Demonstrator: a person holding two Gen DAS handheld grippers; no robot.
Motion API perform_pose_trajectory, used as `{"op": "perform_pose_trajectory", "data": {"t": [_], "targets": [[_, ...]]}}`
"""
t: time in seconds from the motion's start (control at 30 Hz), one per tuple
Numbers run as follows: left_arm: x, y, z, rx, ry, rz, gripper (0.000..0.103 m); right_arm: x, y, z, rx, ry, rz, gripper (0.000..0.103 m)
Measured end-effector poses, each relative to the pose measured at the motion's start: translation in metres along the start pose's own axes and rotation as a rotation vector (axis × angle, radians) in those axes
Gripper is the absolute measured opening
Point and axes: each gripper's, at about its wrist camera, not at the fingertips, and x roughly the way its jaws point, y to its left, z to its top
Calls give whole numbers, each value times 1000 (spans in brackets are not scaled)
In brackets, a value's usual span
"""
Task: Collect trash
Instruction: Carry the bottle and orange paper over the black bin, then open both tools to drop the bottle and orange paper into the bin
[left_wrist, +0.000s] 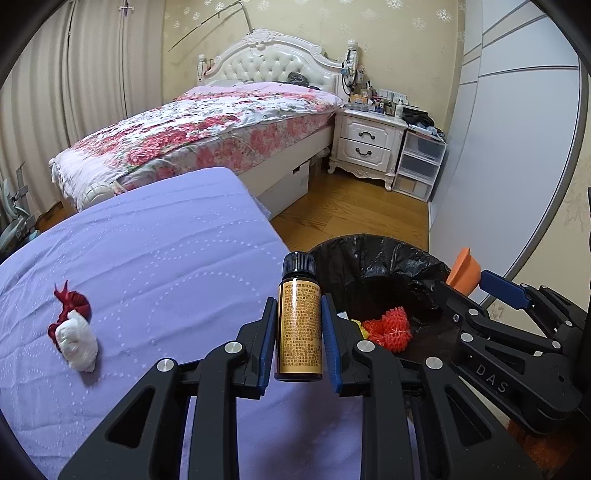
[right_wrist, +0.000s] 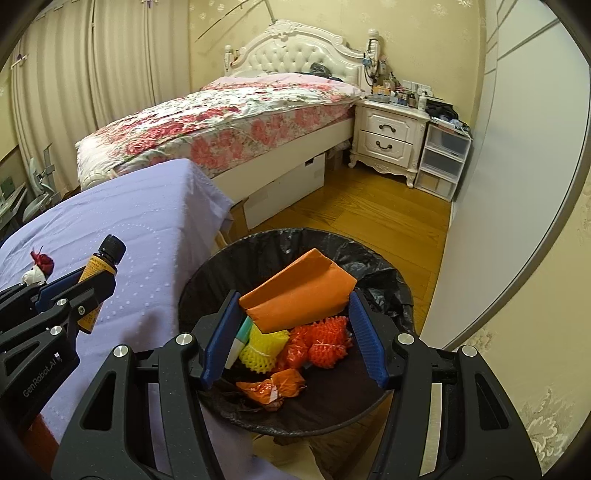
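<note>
1. Left wrist view, far left: a red-and-white crumpled wad (left_wrist: 74, 334) lies on the lavender-covered table (left_wrist: 155, 236), well in from its right edge, untouched. Risk: judged likely to be overlooked while both grippers are busy at the bin.

2. Left gripper (left_wrist: 299, 332): clamped on a small amber bottle (left_wrist: 298, 321) with a black cap, held upright, pads on the label's two sides. Position: over the table's right edge, just beside the bin's near-left rim, not yet above the opening. Risk: a release here would probably send the bottle onto the cloth or down the gap between table and bin; the smooth round body could also slide in the pads if the wrist tilts further.

3. Black-lined trash bin (right_wrist: 207, 266): stands on the wooden floor against the table's right side. It holds red and yellow foam nets (right_wrist: 325, 343) and orange wrappers (right_wrist: 277, 387). Risk: the loose liner could snag a finger.

4. Right gripper (right_wrist: 295, 332): closed on an orange folded packet (right_wrist: 299, 295), pinched at its two ends, pitched downward directly over the bin's opening. Risk: the soft packet may buckle and cling to one pad when let go.

5. Both grippers, pose: side by side and angled down, close enough that a sideways move of either could knock the other.
</note>
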Motion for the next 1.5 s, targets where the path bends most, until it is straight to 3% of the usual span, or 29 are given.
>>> {"op": "perform_pose_trajectory", "data": {"t": [0.53, 1.37, 1.43, 1.5], "targets": [[31, -32, 12, 39, 25, 10, 25, 17, -29, 1, 69, 5, -55, 58], [47, -39, 20, 60, 42, 32, 25, 24, -38, 0, 88, 18, -92, 58], [47, -39, 21, 60, 41, 32, 29, 25, -38, 0, 89, 18, -93, 58], [47, -39, 21, 56, 35, 32, 41, 25, -40, 0, 91, 18, -93, 59]]}}
